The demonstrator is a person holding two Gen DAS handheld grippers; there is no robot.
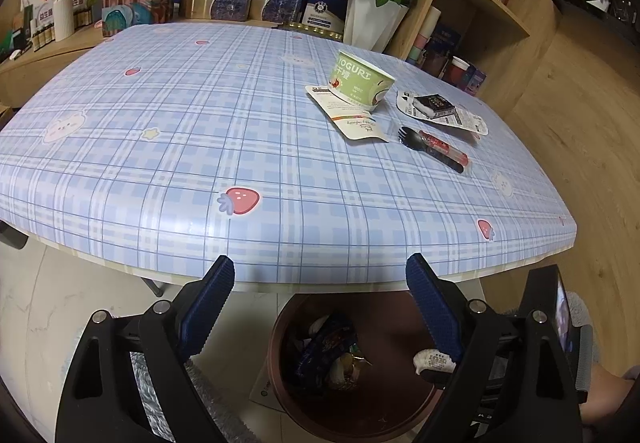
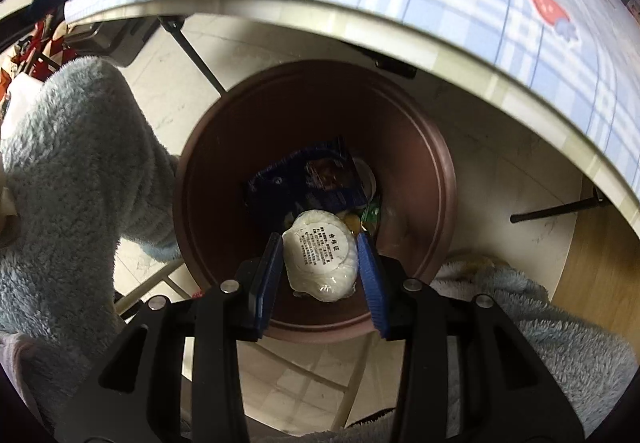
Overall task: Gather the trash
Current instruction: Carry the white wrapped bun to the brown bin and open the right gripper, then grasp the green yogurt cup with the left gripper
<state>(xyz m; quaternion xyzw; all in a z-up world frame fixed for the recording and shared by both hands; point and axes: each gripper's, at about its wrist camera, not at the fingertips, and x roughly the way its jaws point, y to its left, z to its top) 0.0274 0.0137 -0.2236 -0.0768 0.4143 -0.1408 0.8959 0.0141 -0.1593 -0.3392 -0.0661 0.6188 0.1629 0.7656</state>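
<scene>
Right tool [image 2: 318, 257] pinches the white wrapped bun [image 2: 320, 261], pointing steeply down over the brown bin [image 2: 436, 179]; bin floor lies at 12 o'clock. Left tool [image 1: 320, 275] stands spread, empty.

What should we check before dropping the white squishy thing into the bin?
1. White wrapped packet is held between the right gripper blue fingers: ok.
2. Packet is over the mouth of the brown bin, not over the floor: ok.
3. Bin has room; only a dark blue wrapper and a few scraps lie at the bottom: ok.
4. Left gripper is open, empty and outside the drop path: ok.
5. Table edge does not block the packet: ok.
6. More trash is left on the table, such as the yogurt cup and black spork: not ok, job unfinished.
</scene>
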